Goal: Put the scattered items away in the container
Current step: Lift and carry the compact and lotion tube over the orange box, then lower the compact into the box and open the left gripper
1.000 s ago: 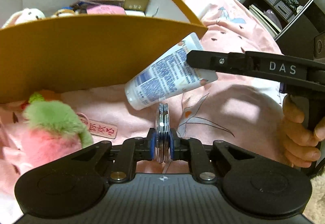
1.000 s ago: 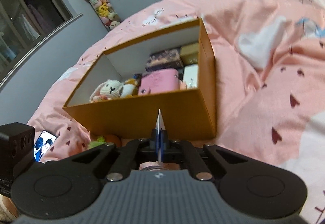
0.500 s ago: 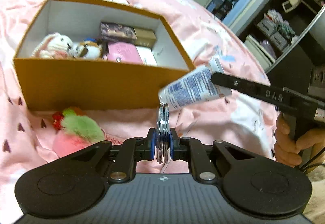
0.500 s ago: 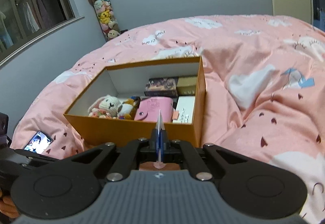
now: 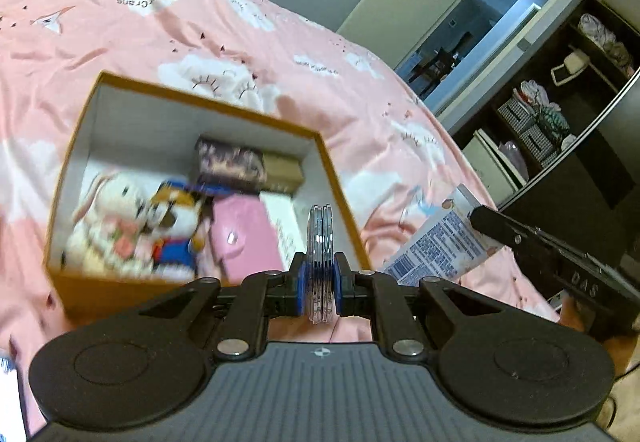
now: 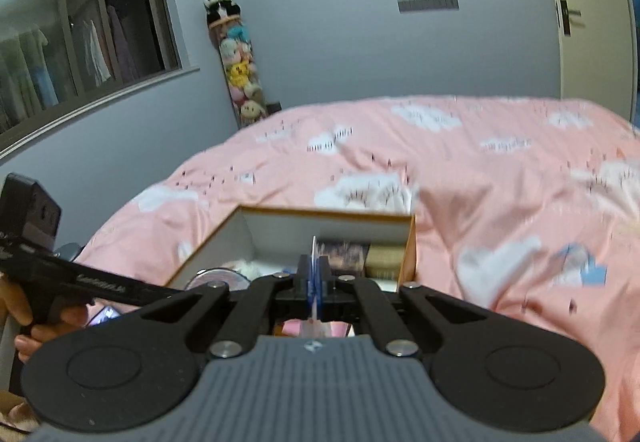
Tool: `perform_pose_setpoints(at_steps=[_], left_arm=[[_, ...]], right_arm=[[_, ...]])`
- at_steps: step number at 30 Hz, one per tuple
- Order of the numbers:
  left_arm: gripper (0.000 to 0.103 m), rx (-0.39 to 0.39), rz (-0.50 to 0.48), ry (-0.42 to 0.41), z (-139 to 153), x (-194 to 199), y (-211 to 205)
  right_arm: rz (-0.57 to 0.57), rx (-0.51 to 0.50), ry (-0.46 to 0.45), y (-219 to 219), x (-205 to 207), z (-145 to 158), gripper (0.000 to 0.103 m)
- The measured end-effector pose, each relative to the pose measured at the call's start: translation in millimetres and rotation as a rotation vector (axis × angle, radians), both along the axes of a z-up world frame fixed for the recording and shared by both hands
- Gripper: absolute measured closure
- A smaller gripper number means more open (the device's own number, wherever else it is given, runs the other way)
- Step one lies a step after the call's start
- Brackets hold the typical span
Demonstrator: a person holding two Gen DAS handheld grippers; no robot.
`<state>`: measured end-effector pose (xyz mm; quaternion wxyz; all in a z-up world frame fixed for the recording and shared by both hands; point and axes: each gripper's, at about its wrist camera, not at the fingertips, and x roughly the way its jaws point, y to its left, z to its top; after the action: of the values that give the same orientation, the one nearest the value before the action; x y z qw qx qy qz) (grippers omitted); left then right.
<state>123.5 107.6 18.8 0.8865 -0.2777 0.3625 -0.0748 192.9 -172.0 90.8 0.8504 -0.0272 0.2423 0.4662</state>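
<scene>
An open orange box with white inner walls sits on the pink bed; it also shows in the right wrist view. It holds a white bunny plush, a blue and orange plush, a pink wallet and small boxes. My left gripper is shut on a stack of round discs, held over the box's near right corner. My right gripper is shut on the flat end of a white tube, held just right of the box.
The pink cloud-print duvet covers the bed all around the box. A dark shelf unit and an open door lie to the right. A column of plush toys hangs in the far wall corner.
Both grippers have risen and moved forward, still shut on their items. The discs now sit over the box's near right corner; the box looks lower in both views.
</scene>
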Motion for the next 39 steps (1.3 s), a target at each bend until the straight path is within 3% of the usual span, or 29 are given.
perform_pose_setpoints(at_steps=[7, 13, 23, 28, 32, 34, 38, 39], left_arm=[[0.088, -0.088, -0.039, 0.092, -31.8, 63.5, -9.4], [0.088, -0.192, -0.044, 0.191, -80.8, 99.7, -16.8], [0.088, -0.248, -0.082, 0.306, -124.2, 127.2, -29.7], [0.088, -0.208, -0.105, 0.334, -128.3, 130.7, -35.5], [0.08, -0.067, -0.108, 0.327, -115.0, 129.4, -43.3], [0.075, -0.043, -0.106, 0.306, -107.6, 125.6, -41.6], [0.075, -0.017, -0.109, 0.297, -100.9, 122.6, -36.6], [0.08, -0.011, -0.113, 0.305, -101.8, 123.1, -36.8]], right_arm=[[-0.063, -0.001, -0.068, 22.0, 25.8, 0.4, 0.101], [-0.092, -0.021, -0.027, 36.1, 51.0, -13.1, 0.101], [-0.096, -0.036, -0.002, 50.1, 75.3, -28.7, 0.101], [-0.095, -0.04, -0.01, 53.0, 76.4, -32.5, 0.101], [-0.097, -0.043, -0.01, 53.6, 76.0, -34.3, 0.101], [-0.097, -0.042, -0.014, 53.6, 75.3, -34.1, 0.101], [-0.099, -0.042, -0.028, 54.2, 72.1, -34.2, 0.101], [-0.098, -0.042, -0.028, 54.5, 71.7, -34.6, 0.101]])
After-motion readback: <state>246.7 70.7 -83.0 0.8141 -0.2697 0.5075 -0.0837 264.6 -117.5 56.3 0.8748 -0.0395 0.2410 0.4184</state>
